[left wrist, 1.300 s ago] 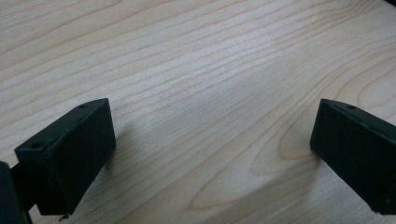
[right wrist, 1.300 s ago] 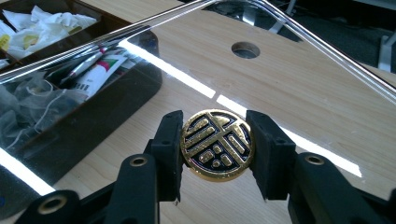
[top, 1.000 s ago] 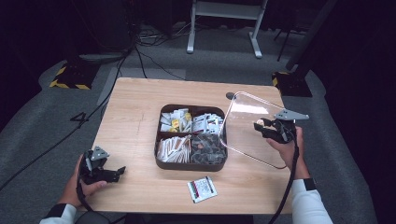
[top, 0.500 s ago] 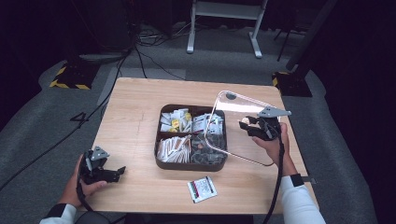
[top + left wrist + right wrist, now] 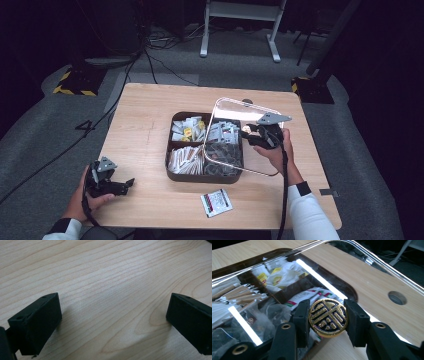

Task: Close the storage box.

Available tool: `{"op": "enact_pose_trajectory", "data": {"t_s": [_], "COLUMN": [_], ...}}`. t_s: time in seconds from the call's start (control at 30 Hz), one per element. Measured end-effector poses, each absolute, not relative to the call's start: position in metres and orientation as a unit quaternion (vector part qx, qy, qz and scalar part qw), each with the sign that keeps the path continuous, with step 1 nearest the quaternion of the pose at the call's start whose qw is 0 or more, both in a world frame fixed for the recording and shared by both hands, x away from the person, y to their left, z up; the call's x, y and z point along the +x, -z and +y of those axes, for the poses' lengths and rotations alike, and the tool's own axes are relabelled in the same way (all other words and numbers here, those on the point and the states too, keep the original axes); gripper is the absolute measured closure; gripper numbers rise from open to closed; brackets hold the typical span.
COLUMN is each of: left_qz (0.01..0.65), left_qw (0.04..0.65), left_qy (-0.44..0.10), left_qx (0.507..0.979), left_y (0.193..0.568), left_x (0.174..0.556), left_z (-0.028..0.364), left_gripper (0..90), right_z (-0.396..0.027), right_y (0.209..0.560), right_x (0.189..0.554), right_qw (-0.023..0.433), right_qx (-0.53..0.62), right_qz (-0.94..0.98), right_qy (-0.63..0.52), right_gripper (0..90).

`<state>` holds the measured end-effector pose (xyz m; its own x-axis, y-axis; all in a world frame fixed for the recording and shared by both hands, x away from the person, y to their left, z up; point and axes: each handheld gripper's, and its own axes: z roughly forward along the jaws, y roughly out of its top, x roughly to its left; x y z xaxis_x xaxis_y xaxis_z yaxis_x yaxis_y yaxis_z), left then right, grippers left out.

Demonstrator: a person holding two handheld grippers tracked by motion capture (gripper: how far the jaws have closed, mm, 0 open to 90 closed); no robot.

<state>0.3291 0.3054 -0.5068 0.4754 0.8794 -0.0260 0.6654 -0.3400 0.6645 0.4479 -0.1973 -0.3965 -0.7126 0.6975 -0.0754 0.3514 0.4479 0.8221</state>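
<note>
The left gripper (image 5: 112, 182) rests on the table (image 5: 145, 130), well to the left of the dark box (image 5: 200, 176), with its jaws wide apart and nothing between them. The clear lid (image 5: 235, 135) is see-through with rounded corners and a round gold knob (image 5: 328, 317). It hangs tilted over the box's right half, long side running away from the person. The right gripper (image 5: 248, 134) squeezes the knob.

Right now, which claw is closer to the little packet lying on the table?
Left, but barely. The left claw rests level with the packet, off to its left; the right claw holds the clear lid up above the box.
</note>
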Motion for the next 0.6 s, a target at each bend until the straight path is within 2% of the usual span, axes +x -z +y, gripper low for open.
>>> {"op": "enact_pose_trajectory", "data": {"t_s": [0.6], "left_qz": [0.482], "left_qw": [0.312], "left_qy": [-0.172], "left_qx": [0.800], "left_y": [0.507], "left_x": [0.329], "left_z": [0.305], "left_gripper": [0.3], "right_z": [-0.138], "right_y": [0.411], "right_x": [0.460], "right_qw": [0.180], "right_qx": [0.287], "right_qz": [0.851], "right_qy": [-0.401], "right_gripper": [59.1]}}
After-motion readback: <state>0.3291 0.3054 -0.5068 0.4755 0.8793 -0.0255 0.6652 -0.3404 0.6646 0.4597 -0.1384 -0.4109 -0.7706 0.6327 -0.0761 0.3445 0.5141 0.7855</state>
